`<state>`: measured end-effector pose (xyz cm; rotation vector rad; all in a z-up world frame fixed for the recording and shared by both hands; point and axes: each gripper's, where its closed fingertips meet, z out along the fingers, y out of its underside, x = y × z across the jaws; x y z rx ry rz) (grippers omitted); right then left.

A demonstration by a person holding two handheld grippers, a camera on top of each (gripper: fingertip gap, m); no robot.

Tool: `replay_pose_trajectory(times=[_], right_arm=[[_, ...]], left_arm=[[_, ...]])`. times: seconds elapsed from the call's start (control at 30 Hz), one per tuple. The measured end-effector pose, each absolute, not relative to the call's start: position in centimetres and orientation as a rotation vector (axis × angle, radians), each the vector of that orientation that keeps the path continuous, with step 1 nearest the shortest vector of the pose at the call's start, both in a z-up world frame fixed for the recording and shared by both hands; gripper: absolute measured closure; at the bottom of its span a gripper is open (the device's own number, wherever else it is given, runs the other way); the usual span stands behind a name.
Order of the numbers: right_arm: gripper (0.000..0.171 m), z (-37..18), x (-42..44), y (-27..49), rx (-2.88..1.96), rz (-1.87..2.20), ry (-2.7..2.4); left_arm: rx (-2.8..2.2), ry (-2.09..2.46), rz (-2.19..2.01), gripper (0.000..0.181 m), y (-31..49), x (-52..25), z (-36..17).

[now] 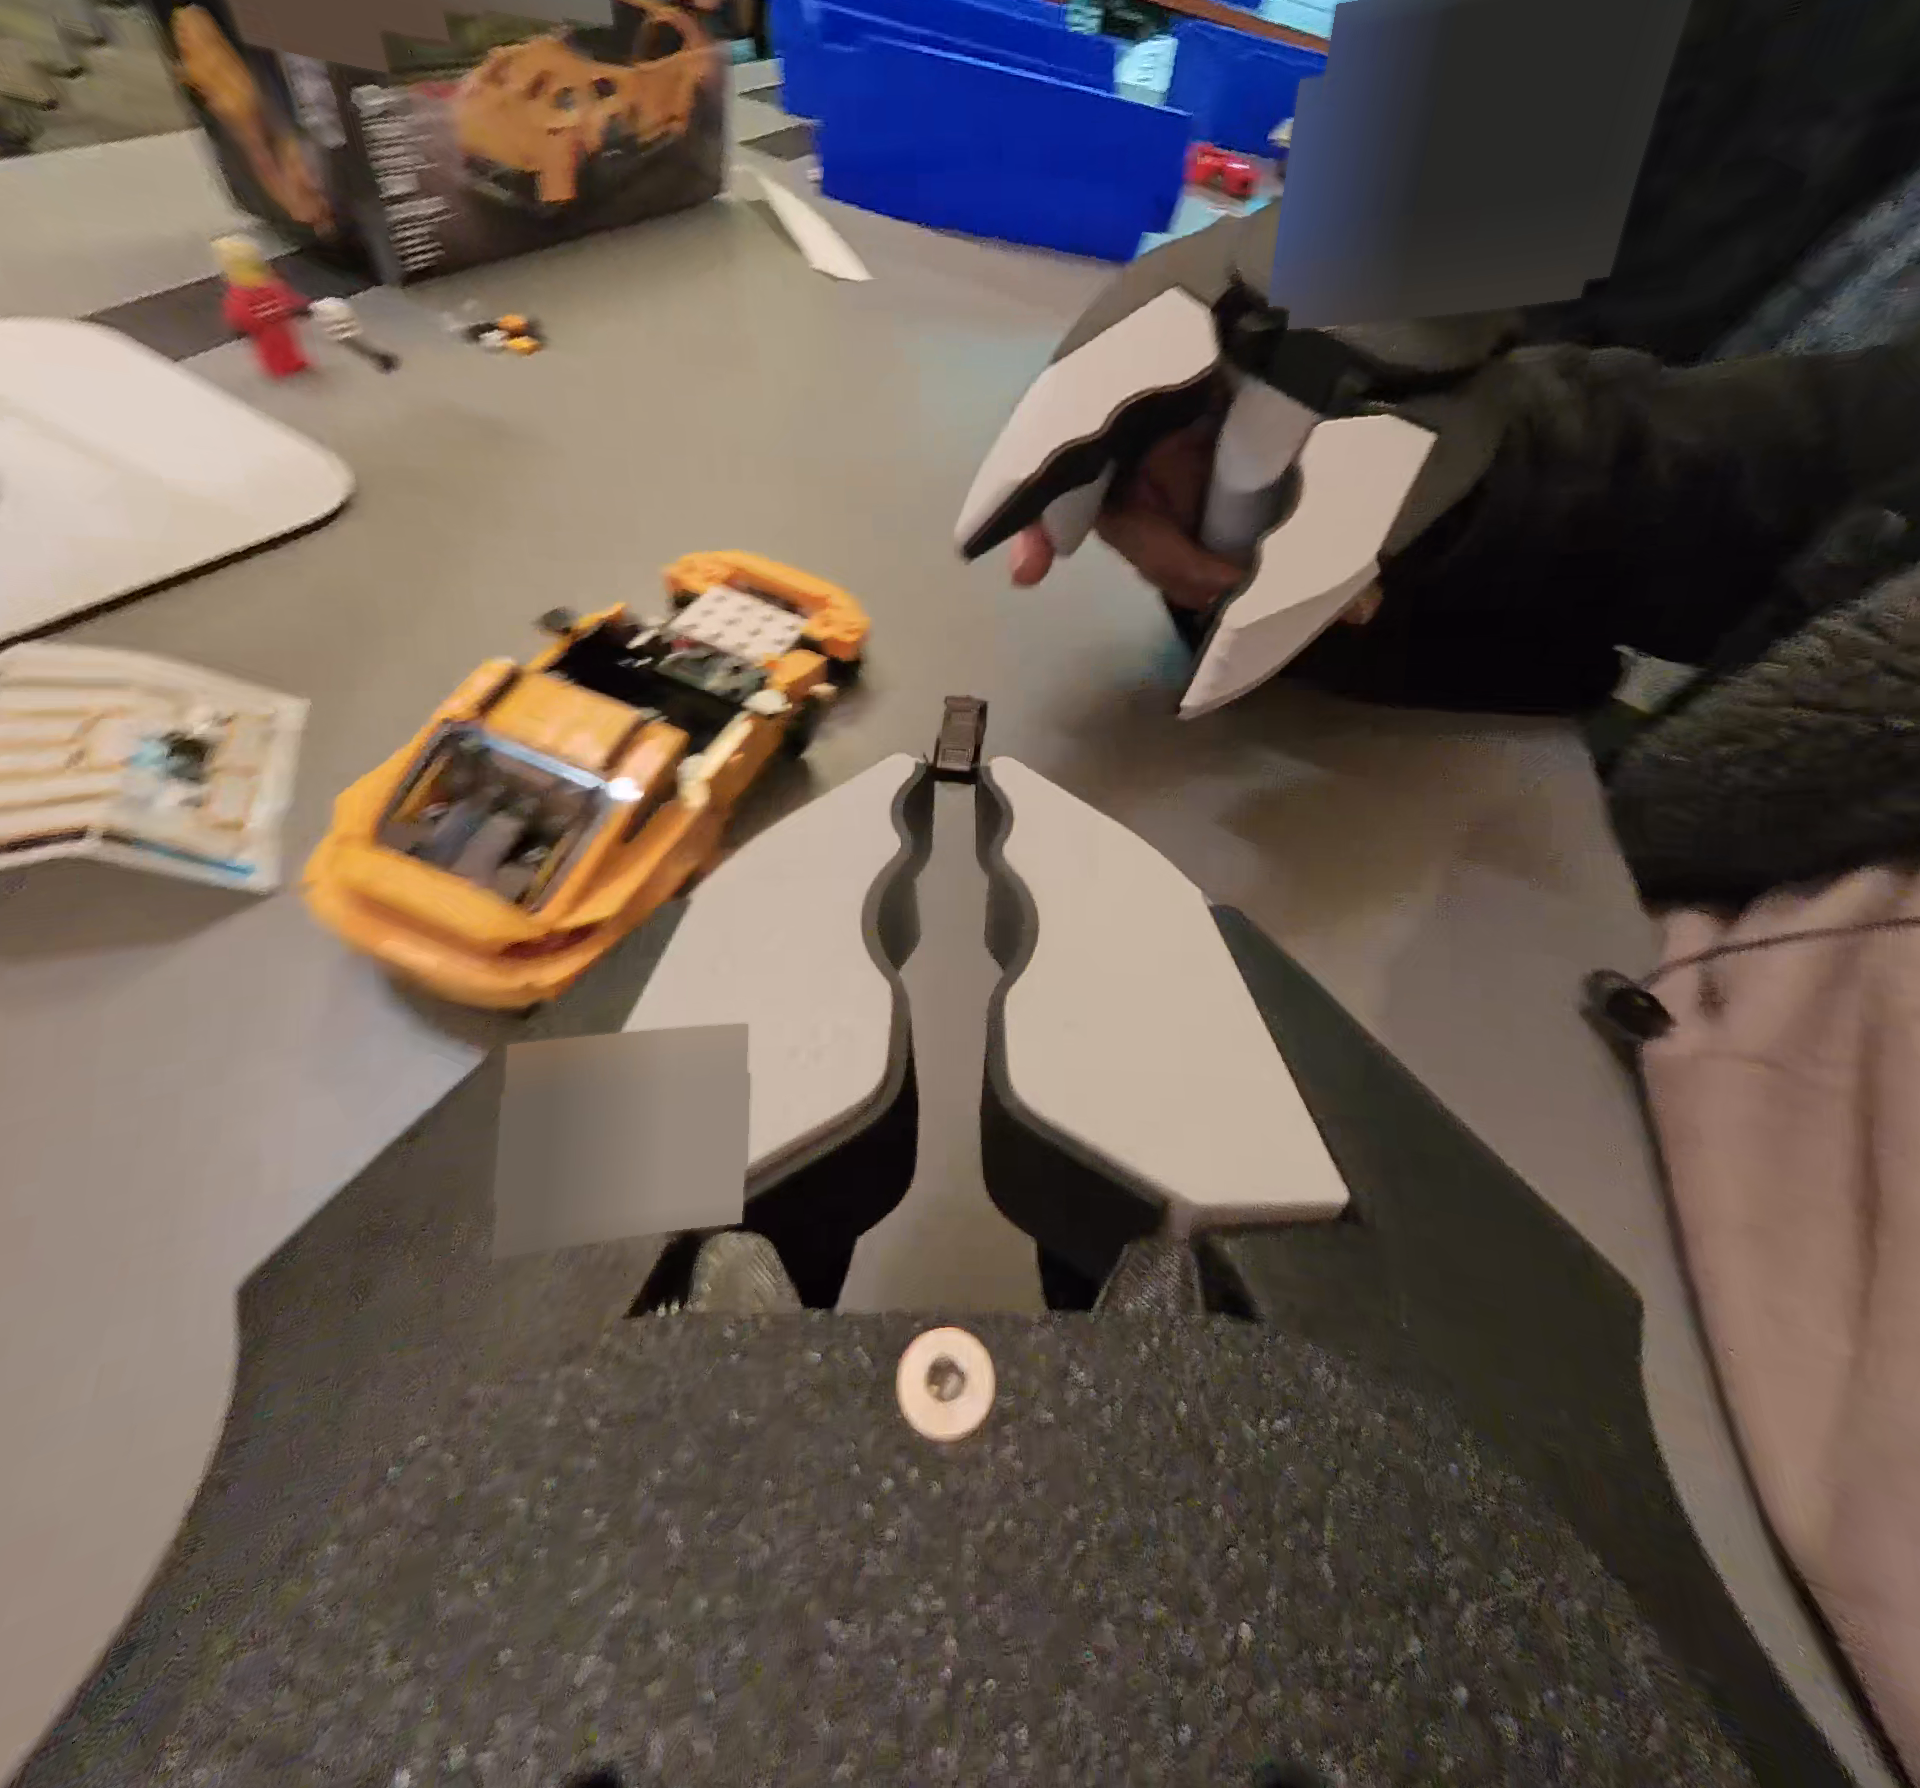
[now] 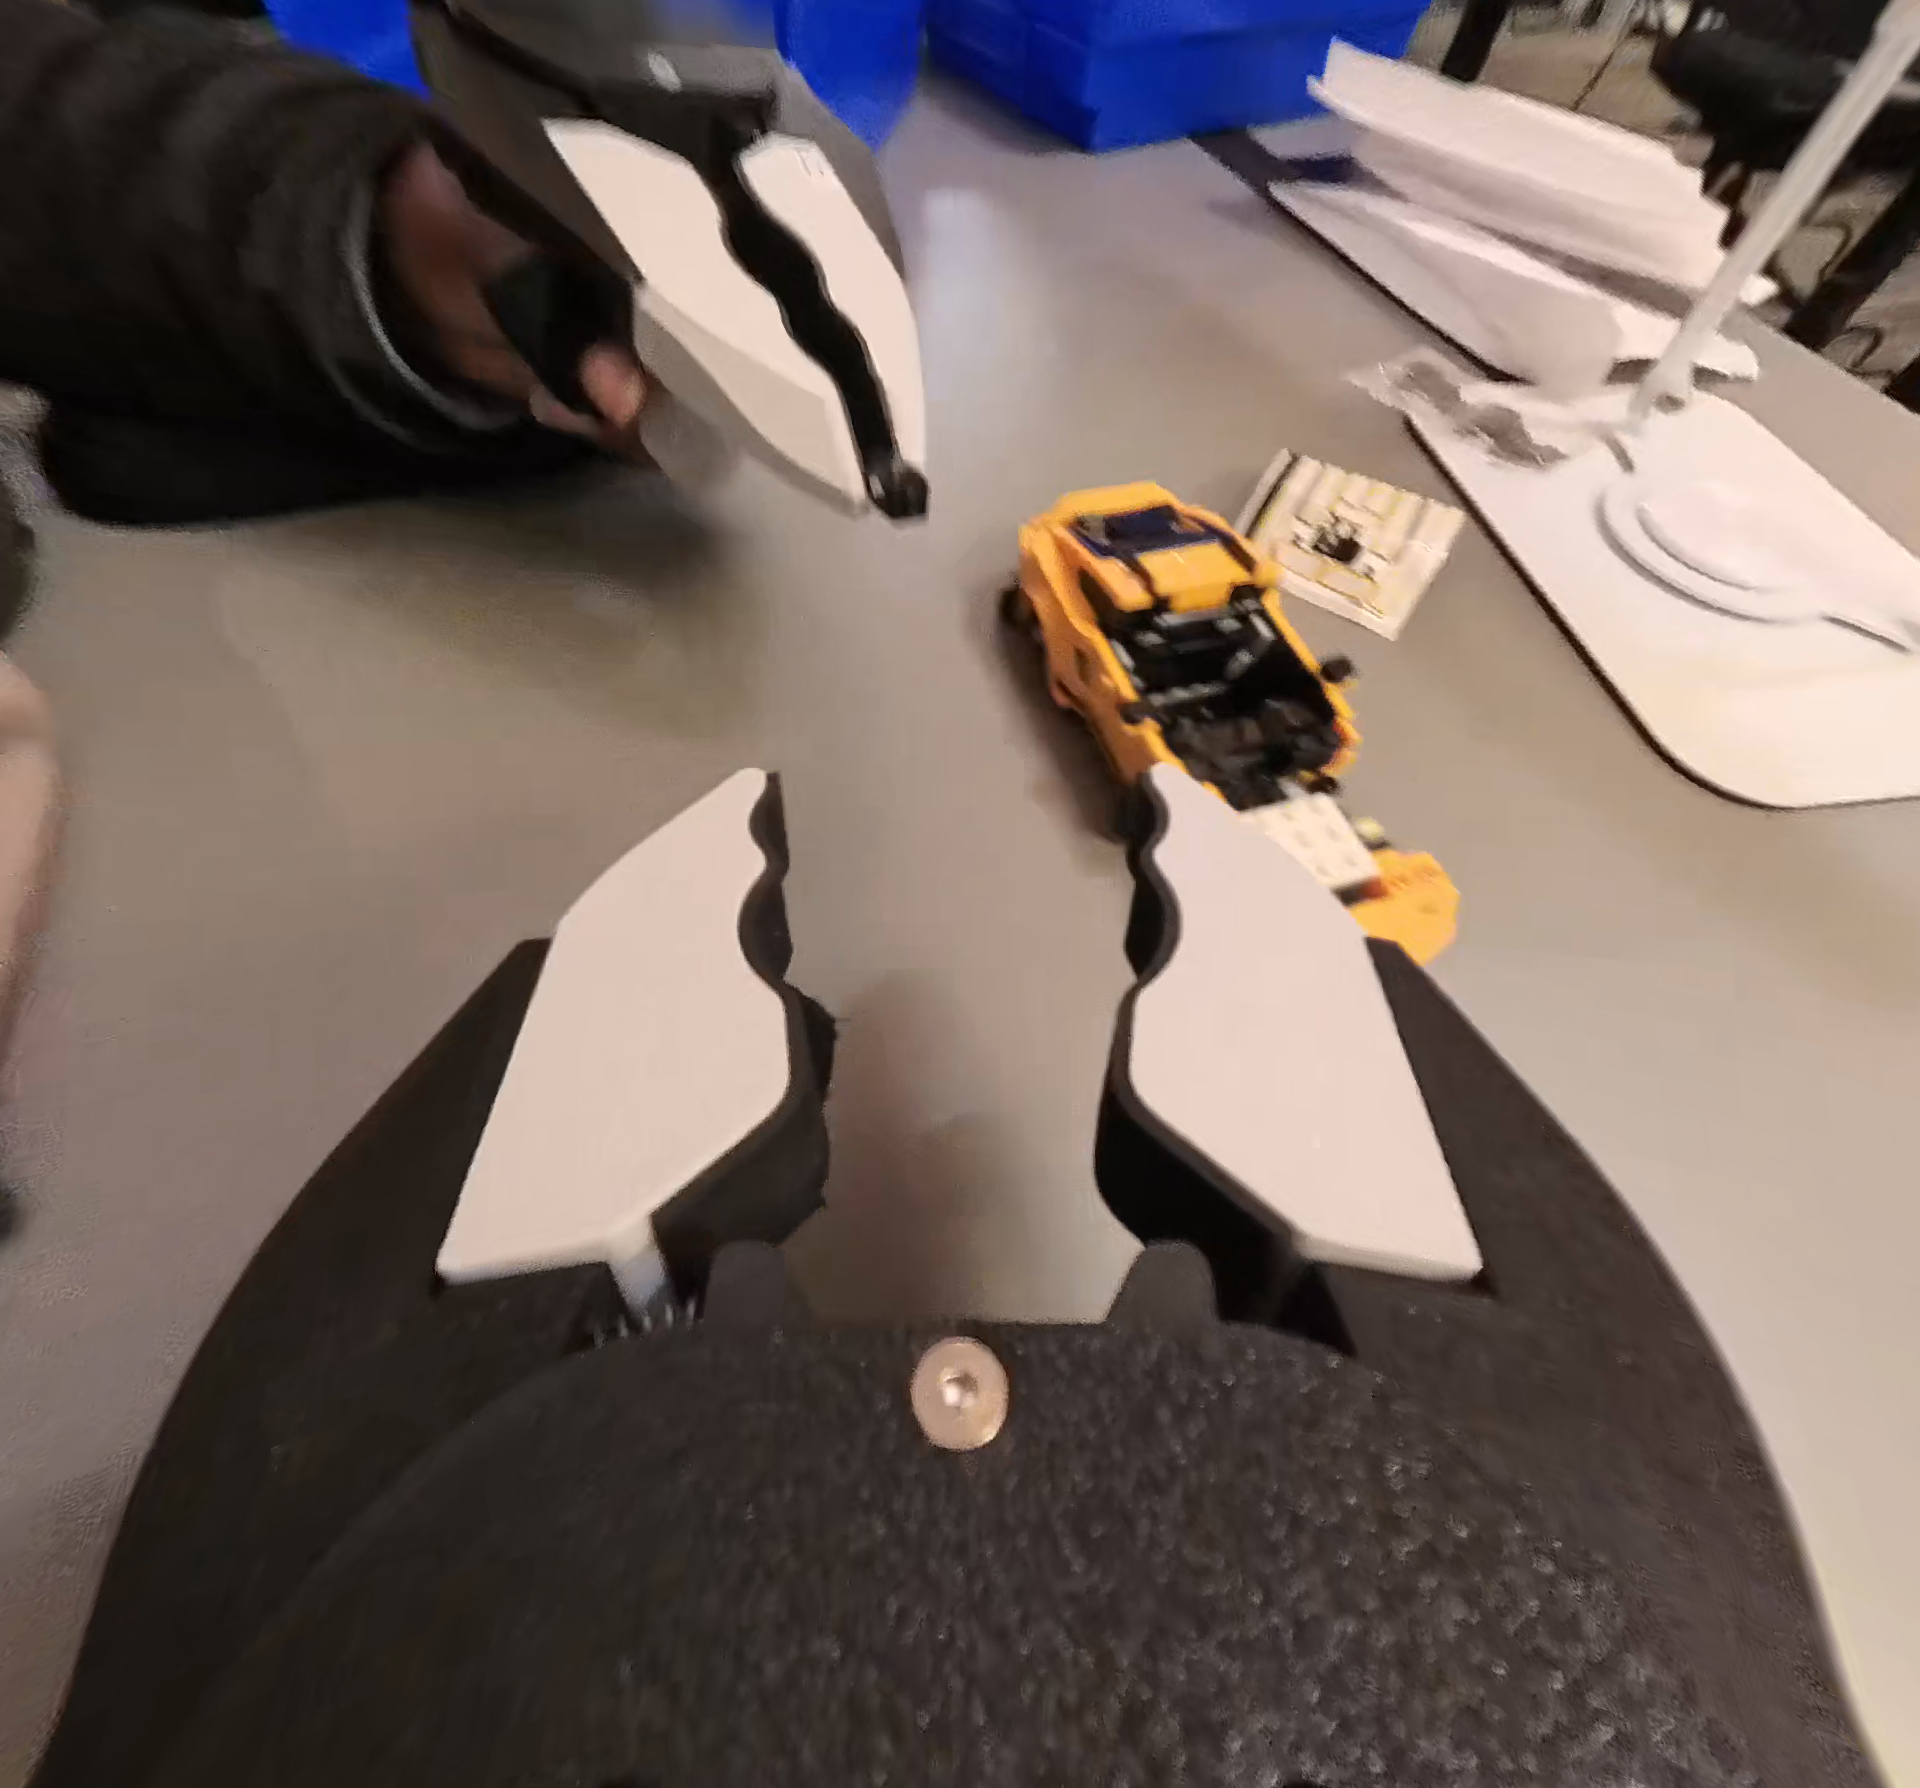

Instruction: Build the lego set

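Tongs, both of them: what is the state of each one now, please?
Left tongs: closed on a small black piece at the tips.
Right tongs: open, holding nothing, over the grey table beside the orange car.

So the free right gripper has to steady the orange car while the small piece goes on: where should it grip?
Probably across the body's middle, one finger on each long side of the orange car. It lies lengthwise ahead of the open right gripper, tail nearest, so come from above and behind. Avoid the loose-looking rear section. The left gripper holds the small dark piece.
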<state>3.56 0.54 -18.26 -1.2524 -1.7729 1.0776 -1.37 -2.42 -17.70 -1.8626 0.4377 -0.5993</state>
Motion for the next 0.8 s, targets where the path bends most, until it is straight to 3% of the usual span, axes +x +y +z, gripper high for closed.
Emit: replay_pose_trajectory(times=[0.13, 0.27, 0.43, 0.53, 0.8], right_arm=[[0.091, -20.5, 2.4, 6.6, -1.269, 0.823, -1.943], [0.083, -23.8, 0.9, 9.3, -1.365, 0.875, -2.15], [0.102, -24.0, 0.2, 8.9, -1.422, 0.934, -2.169], [0.102, -24.2, 1.5, 7.1, -1.45, 0.863, -2.144], [0.112, -23.5, 5.1, -3.9, -1.357, 0.941, -2.134]], left_arm=[[-1.893, 0.331, -0.543, 0.174, -1.6, -3.8, -18.2], [-1.926, 0.314, -0.471, 0.174, -1.3, -4.9, -18.9], [-1.931, 0.293, -0.448, 0.174, -1.2, -5.7, -19.0], [-1.927, 0.287, -0.468, 0.174, -1.3, -5.6, -18.9], [-1.915, 0.331, -0.399, 0.174, -1.4, -5.5, -18.5]])
